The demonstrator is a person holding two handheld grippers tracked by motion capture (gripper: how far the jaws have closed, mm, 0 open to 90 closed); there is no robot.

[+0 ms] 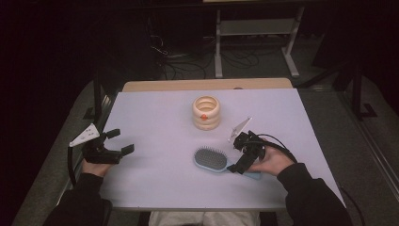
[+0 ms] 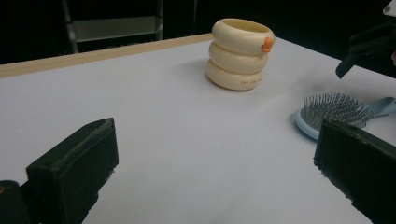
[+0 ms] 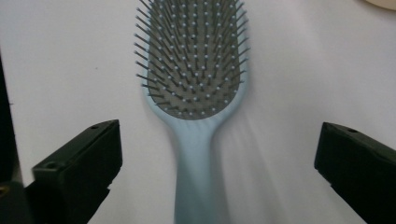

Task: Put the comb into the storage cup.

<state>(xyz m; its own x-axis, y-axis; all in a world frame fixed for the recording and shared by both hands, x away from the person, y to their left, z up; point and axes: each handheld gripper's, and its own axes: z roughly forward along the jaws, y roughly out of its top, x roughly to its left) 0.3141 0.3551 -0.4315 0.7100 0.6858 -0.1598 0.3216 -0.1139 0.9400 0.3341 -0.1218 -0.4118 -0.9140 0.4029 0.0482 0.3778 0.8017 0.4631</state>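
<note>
The bench (image 1: 155, 179) is the biggest thing here, a pale, smooth sheet with a wooden edge at the far side. Toward its far middle stands a cream holder (image 1: 206, 113) shaped like three stacked rings, with a small orange mark on its side; it is well apart from everything else.

Nearer the person lies the hairbrush (image 3: 196, 93), flat on the bench with bristles up and its light-blue handle pointing toward the right claw (image 3: 219, 163). That claw stands wide open, its jaws either side of the handle with clear gaps, pressing on nothing. The left claw (image 2: 215, 163) is also wide open and empty, resting at the bench's left edge, well apart from the brush.

The brush looks light and stiff, probably smooth plastic that could slide on this surface. The narrow handle just below the head seems the best place to grip; the bristled pad would give and offer poor hold, and pinching near the handle's end might let the head droop.
</note>
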